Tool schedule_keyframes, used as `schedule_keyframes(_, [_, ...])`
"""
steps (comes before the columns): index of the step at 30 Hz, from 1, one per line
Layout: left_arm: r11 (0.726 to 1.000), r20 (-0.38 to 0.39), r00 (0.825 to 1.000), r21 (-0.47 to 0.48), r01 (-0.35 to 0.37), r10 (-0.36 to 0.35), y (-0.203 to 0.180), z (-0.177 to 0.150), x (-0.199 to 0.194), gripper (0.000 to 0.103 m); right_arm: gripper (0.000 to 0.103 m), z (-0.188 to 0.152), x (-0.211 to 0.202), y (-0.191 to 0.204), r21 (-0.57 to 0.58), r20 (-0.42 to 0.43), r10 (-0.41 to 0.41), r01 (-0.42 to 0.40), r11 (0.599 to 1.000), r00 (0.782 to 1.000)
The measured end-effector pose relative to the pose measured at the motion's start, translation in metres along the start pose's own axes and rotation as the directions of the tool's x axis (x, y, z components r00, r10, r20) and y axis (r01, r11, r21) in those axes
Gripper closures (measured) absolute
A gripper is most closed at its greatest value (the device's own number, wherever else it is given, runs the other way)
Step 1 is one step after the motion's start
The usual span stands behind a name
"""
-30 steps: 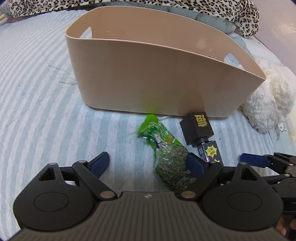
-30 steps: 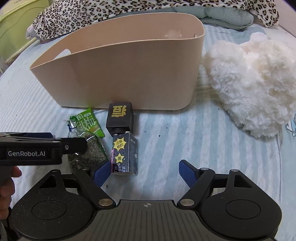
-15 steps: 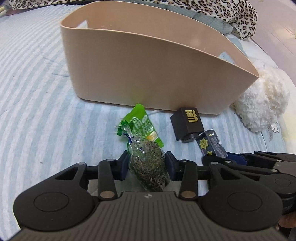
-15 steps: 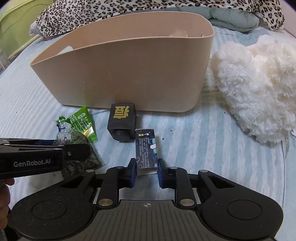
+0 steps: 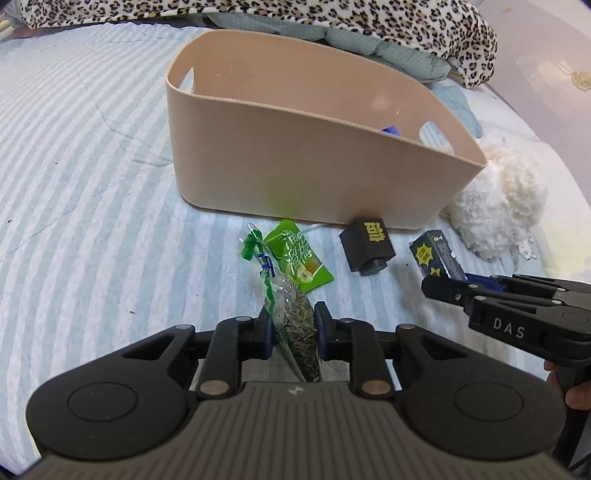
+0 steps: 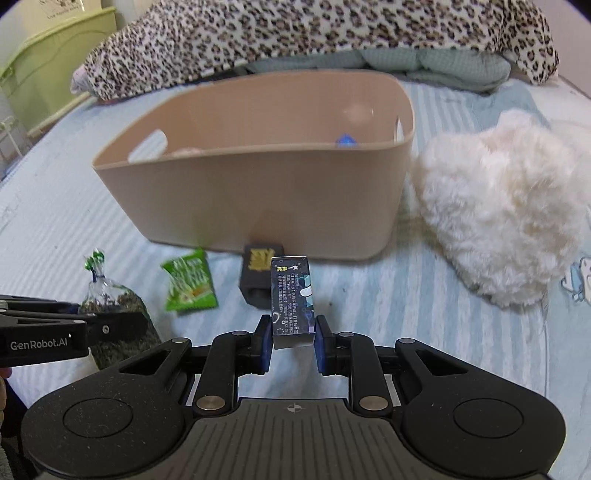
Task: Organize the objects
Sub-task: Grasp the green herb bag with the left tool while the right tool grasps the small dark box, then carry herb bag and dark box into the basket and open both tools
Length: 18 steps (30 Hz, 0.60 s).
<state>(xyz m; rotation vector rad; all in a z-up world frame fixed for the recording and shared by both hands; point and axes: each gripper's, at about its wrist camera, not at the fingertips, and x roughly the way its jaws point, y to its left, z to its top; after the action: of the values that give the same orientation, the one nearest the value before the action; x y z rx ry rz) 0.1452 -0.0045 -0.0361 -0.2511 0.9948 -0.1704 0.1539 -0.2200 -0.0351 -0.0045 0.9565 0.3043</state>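
My left gripper is shut on a clear bag of dried green herbs tied at the top, held above the bed. My right gripper is shut on a small dark box with printed text, lifted off the bed. The same box shows at the right of the left wrist view. A beige plastic bin stands ahead, with a blue item inside. A green snack packet and a black cube lie on the bed in front of the bin.
The bed has a blue-and-white striped cover. A white fluffy cushion lies right of the bin. A leopard-print blanket is bunched behind it. A green storage box stands at the far left.
Both grippers closed on their objects and lifted them: the left on the herb bag, the right on the dark box. Both have risen, so the bin's inside now shows.
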Motion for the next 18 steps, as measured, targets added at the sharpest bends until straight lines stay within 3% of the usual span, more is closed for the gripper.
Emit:
schedule_keyframes(7, [0.998, 0.096, 0.995, 0.055, -0.014, 0.009, -0.005, 0.018, -0.037, 0.08, 0.082, 0.013, -0.025, -0.002, 0.026, 0.139, -0.014, 0.01, 1.0, 0.99])
schedule_keyframes(11, [0.997, 0.138, 0.99, 0.068, -0.025, 0.015, -0.005, 0.034, -0.052, 0.08, 0.082, 0.032, -0.042, -0.01, 0.055, 0.219, 0.013, -0.026, 0.998, 0.976])
schedule_keyframes(18, [0.989, 0.25, 0.966, 0.115, -0.098, 0.067, -0.014, 0.075, -0.059, 0.08, 0.082, 0.077, -0.042, -0.018, 0.065, 0.299, -0.023, 0.004, 0.998, 0.954])
